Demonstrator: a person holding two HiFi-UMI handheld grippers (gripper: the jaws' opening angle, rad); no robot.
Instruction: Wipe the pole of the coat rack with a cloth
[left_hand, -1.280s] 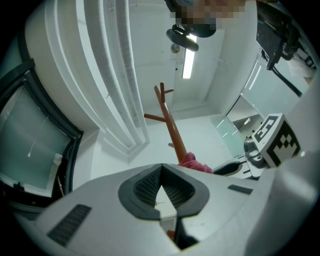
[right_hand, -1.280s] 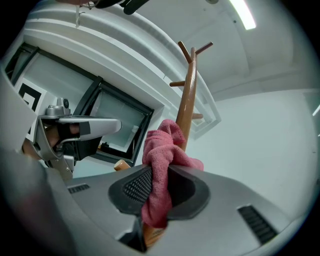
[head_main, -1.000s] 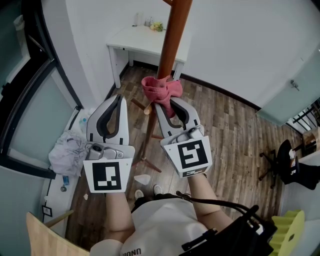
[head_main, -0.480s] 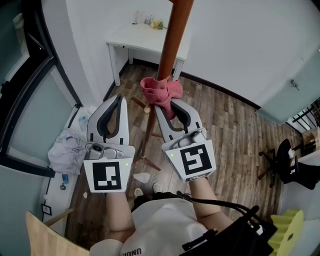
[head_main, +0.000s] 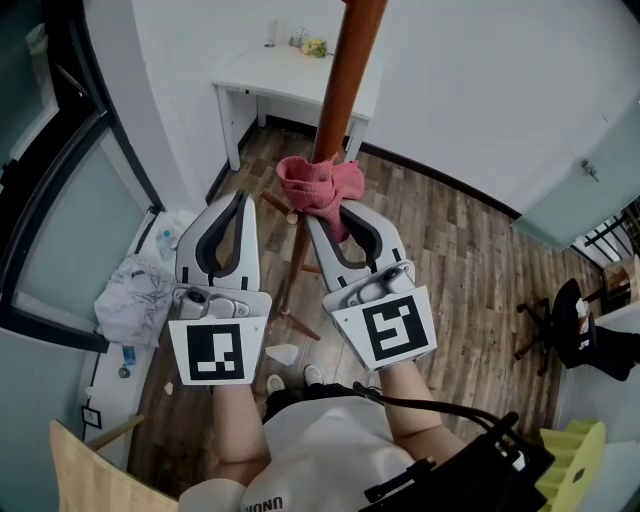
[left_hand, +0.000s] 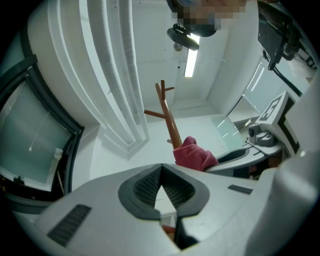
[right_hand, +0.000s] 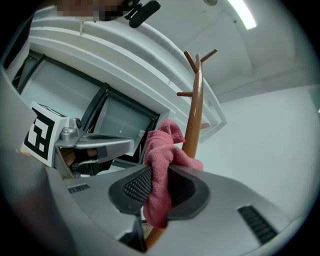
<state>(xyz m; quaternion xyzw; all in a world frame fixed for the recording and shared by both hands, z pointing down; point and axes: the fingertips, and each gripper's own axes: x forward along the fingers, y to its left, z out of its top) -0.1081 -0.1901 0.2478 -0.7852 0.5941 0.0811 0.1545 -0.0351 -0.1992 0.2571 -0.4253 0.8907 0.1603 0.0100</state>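
Observation:
The brown wooden pole of the coat rack rises through the middle of the head view, its legs spread on the floor below. A pink cloth is pressed against the pole's near side, held in my right gripper, which is shut on it. In the right gripper view the cloth bunches between the jaws with the pole just behind. My left gripper hangs left of the pole, jaws shut and empty. In the left gripper view, the cloth and the pole lie ahead to the right.
A white table with small items stands against the far wall behind the pole. A crumpled white bag lies on the floor at left by a dark-framed glass door. An office chair stands at the right.
My right gripper has slid the pink cloth slightly up along the pole. The left gripper has barely moved.

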